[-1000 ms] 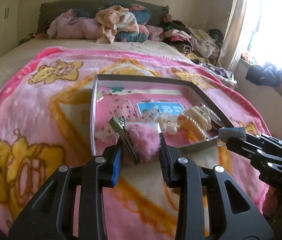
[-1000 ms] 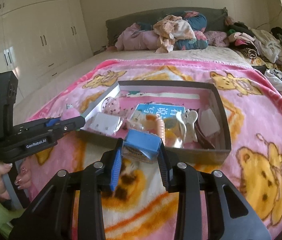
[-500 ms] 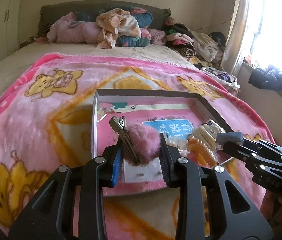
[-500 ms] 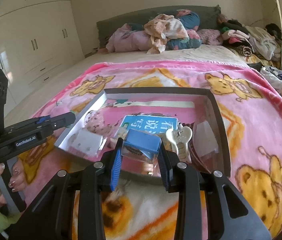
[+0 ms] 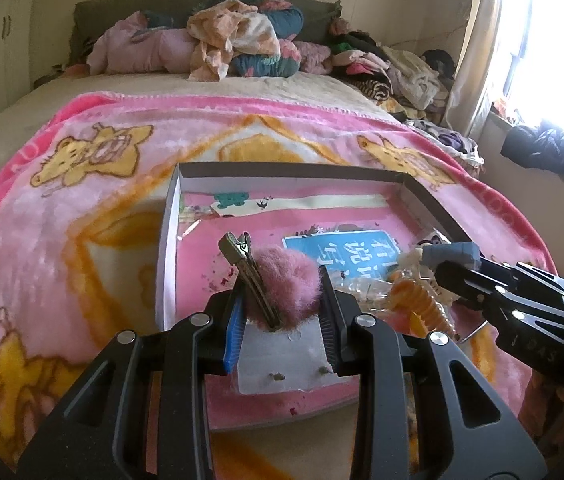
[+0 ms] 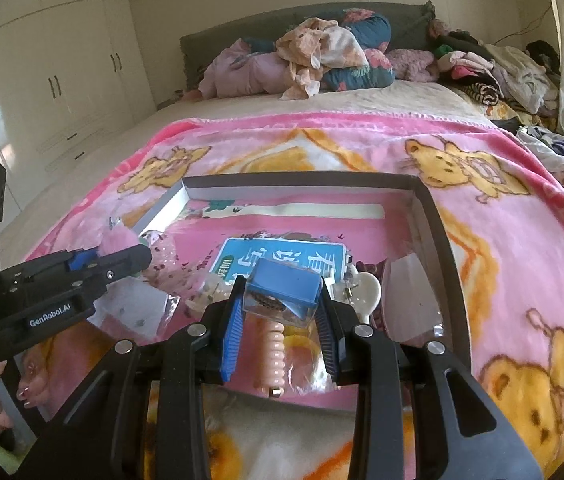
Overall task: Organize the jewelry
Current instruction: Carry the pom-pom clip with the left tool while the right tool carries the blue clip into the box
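My left gripper (image 5: pixel 282 304) is shut on a pink fluffy hair clip (image 5: pixel 286 284) with a metal alligator clasp, held over the near left part of the shallow box (image 5: pixel 167 232). My right gripper (image 6: pixel 279 312) is shut on a small blue-lidded clear case (image 6: pixel 286 288), held over the box's (image 6: pixel 434 216) near middle. The box has a pink lining, a blue card (image 6: pixel 282 256), a peach claw clip (image 6: pixel 275 356), a white clip (image 6: pixel 366 292) and a clear earring card (image 5: pixel 282 364). The right gripper shows in the left wrist view (image 5: pixel 454 264), the left gripper in the right wrist view (image 6: pixel 121 256).
The box lies on a pink bear-print blanket (image 5: pixel 81 200) on a bed. Piled clothes and pillows (image 5: pixel 221 40) sit at the headboard and along the right (image 5: pixel 402 72). White wardrobes (image 6: pixel 61 80) stand at the left, a window (image 5: pixel 554 40) at the right.
Both grippers have moved forward over the box, still holding their items; the box looms larger and closer in both views.
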The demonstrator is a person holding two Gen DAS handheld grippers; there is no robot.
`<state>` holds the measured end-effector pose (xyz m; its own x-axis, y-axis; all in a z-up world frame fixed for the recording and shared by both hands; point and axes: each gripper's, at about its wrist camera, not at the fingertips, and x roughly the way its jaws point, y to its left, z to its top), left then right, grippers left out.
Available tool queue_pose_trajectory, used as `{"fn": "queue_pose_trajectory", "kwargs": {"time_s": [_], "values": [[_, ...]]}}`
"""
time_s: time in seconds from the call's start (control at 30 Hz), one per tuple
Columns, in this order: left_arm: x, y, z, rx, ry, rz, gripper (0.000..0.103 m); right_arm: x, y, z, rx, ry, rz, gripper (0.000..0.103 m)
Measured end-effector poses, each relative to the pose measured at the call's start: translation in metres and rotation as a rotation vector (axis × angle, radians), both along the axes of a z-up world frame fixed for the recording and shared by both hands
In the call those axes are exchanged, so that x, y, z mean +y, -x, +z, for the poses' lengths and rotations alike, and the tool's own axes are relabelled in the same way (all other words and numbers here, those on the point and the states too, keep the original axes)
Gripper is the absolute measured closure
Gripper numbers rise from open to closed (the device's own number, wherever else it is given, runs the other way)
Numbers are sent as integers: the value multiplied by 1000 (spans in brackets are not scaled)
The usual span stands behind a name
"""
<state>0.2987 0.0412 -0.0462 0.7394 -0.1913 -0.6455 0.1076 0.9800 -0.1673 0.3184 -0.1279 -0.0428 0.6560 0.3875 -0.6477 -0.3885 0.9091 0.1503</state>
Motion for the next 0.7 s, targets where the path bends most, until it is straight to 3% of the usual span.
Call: {"fn": "queue_pose_trajectory", "kwargs": {"time_s": [0.57,0.7], "values": [[-2,-18,-12,42,-8,-2,78,8,-19,-12,54,-2,-7,70],[-2,-18,-13,47,-10,1,78,8,-17,-11,46,-10,-3,64]]}}
